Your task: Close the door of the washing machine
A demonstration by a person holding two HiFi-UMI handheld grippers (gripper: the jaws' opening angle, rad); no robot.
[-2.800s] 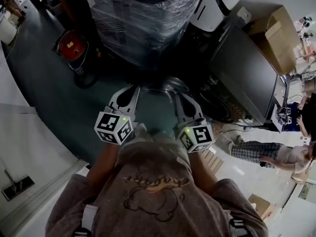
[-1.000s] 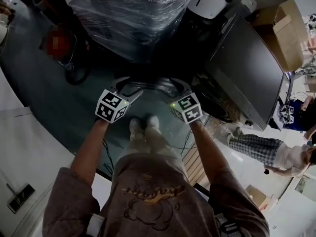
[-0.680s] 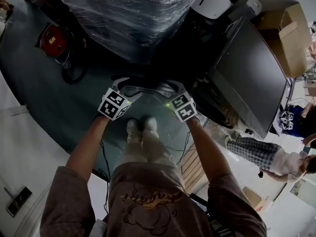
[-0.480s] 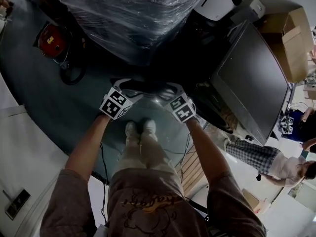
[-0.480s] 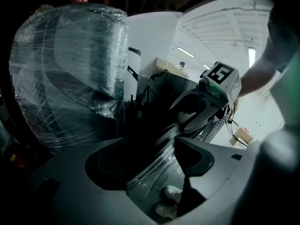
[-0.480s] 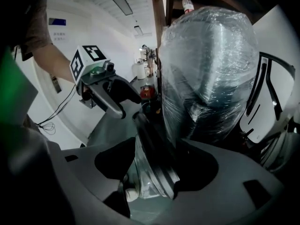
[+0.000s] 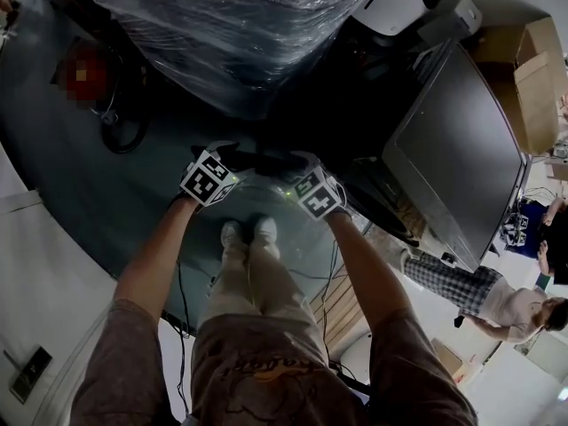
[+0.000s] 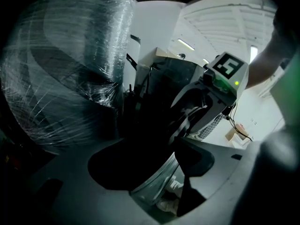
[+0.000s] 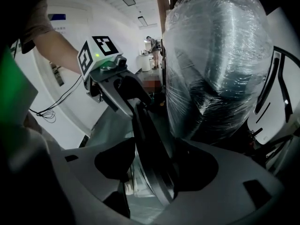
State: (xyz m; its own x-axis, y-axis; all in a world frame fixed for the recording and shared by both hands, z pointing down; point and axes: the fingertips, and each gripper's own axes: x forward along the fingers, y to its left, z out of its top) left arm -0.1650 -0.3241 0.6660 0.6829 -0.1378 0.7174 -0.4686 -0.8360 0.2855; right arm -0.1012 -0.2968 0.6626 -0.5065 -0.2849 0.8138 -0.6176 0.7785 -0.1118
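Observation:
The washing machine's round glass door (image 7: 259, 163) stands open, edge-on below me, in front of a dark bulk wrapped in plastic film (image 7: 240, 34). My left gripper (image 7: 232, 153) and right gripper (image 7: 282, 160) both point down at its rim, side by side. In the left gripper view the left gripper (image 8: 154, 165) is open with the door's curved glass edge (image 8: 157, 182) between its jaws; these have just been opening. The right gripper (image 9: 154, 170) also straddles the dark rim (image 9: 152, 139), open, with a gap on one side. Each gripper view shows the other gripper's marker cube (image 8: 229, 67) (image 9: 98, 53).
A large dark screen (image 7: 453, 140) leans at the right, with cardboard boxes (image 7: 532, 69) behind it. A cable (image 7: 333, 264) trails on the floor by my shoes (image 7: 248, 232). A person in checked trousers (image 7: 461, 278) is at the far right.
Both grippers have sunk away from me towards the door, and my arms have stretched out. Their jaws now reach around the door's rim.

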